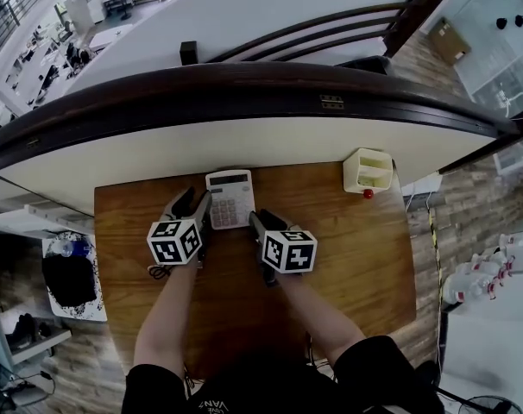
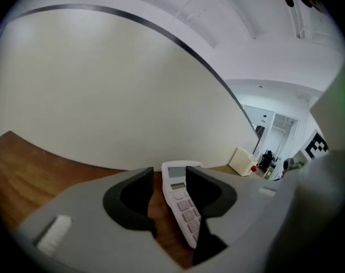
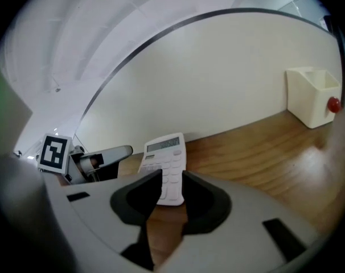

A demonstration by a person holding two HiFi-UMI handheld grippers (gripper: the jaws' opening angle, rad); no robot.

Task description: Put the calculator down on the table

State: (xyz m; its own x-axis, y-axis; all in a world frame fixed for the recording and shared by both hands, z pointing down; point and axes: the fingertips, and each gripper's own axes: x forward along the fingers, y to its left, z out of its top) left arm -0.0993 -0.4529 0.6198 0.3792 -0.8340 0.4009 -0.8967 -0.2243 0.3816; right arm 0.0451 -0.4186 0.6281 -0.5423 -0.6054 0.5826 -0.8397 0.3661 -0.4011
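Calculator (image 1: pixel 230 198) lay flat, keys up, on the wooden tabletop (image 1: pixel 356 257), near its far edge and close to the pale curved wall behind.

Left tongs (image 2: pixel 168 178): jaws wide apart, bare wood and the calculator's left edge visible in the gap. The inner jaw overlapped that edge in the left gripper view. It seemed clear of the casing, but the angle was too poor to rule out a touch.

Right tongs (image 3: pixel 171 178): jaws apart, nothing between them, calculator just ahead.

Cream container (image 1: pixel 368 171) with a red knob (image 1: pixel 368 194) stood well off to the right.
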